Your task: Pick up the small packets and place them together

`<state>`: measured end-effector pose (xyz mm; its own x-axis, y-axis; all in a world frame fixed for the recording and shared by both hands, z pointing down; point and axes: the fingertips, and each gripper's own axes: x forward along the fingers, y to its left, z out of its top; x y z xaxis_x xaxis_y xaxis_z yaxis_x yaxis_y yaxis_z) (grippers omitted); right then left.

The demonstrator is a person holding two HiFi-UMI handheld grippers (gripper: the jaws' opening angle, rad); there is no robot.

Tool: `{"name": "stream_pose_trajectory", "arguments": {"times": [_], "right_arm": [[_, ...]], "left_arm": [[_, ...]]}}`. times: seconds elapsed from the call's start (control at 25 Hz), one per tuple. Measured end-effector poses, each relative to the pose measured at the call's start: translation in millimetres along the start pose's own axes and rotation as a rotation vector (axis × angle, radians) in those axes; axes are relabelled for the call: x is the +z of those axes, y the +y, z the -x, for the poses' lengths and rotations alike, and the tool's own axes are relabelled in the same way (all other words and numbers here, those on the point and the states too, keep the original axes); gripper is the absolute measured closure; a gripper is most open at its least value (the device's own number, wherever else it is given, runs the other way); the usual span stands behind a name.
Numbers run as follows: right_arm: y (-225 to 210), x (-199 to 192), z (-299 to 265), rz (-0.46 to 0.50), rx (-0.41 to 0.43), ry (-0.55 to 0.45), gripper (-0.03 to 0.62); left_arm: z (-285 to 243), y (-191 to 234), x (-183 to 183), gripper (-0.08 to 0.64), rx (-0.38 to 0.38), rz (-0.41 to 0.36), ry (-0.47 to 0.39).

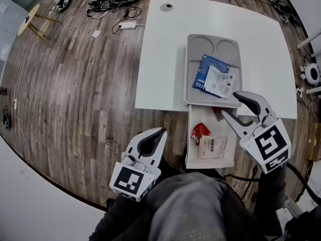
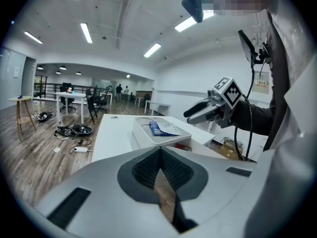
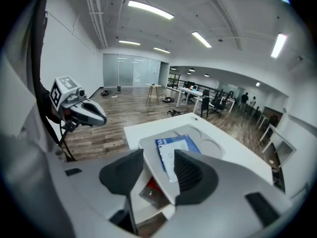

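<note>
The job looks partly done. On the white table [image 1: 160, 59] sits a grey tray [image 1: 193, 87], and in its large compartment two packets lie together: a blue packet [image 1: 205, 68] with a white packet [image 1: 219, 83] overlapping its near corner. The tray's other compartments are bare. Below the table's near edge a lower white shelf [image 1: 193, 158] holds what seems to be left – a red packet [image 1: 200, 131], a pale packet [image 1: 211, 146] just beside it, and a small dark red packet [image 1: 217, 110] tucked close under the tray's edge. That last one is partly hidden, so I cannot tell exactly what it is. The right gripper [image 1: 229, 104] hangs over the tray's near rim with its jaws spread and nothing pinched. Its own view shows only the tray edge, the white packet and the shelf through the gap between them. The left gripper [image 1: 159, 132] is held off to the side over the wooden floor [image 1: 75, 84], well apart from the shelf and the tray, with its jaws pressed together at the tips on nothing. So by my reading two packets are gathered and three wait on the shelf – if the tray is the gathering spot, the right gripper is nearest to the next pick, with the small dark red packet just below its jaws.
</note>
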<state>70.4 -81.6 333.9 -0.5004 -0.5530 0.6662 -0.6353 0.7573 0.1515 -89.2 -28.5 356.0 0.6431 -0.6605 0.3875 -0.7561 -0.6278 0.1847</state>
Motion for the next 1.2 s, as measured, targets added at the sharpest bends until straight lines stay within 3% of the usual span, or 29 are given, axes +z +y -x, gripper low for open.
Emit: {"name": "stream_pose_trajectory", "arguments": {"times": [0.16,0.28,0.48,0.88,1.04,1.12,1.2], "right_arm": [[49.0,-21.4,-6.1,-0.041,0.134,0.037,0.396],[86.1,-41.4,-25.7,-0.008,0.227,0.119,0.395],[99.4,-77.9,-61.2,0.112,0.253,0.311,0.395],[106.7,-96.2,-89.5,0.119,0.346,0.406,0.397],[102.8,-93.1,-92.9,0.16,0.319,0.383,0.481],[97.4,-90.1,-94.6,0.162,0.286,0.367,0.583],[94.4,-85.7,-92.6,0.145,0.272,0.343,0.583]], "left_arm": [[-5.0,-9.8,1.7,0.56,-0.023,-0.011,0.008],[-3.3,-13.9,0.5,0.56,-0.028,-0.013,0.012],[6.5,-4.7,-1.6,0.56,0.013,0.0,0.007],[19.0,22.2,-16.5,0.56,0.091,0.053,0.014],[19.4,26.1,-21.1,0.56,0.104,0.064,0.019],[18.1,25.6,-20.4,0.56,0.104,0.059,0.016],[16.5,24.0,-18.6,0.56,0.103,0.052,0.015]]}}
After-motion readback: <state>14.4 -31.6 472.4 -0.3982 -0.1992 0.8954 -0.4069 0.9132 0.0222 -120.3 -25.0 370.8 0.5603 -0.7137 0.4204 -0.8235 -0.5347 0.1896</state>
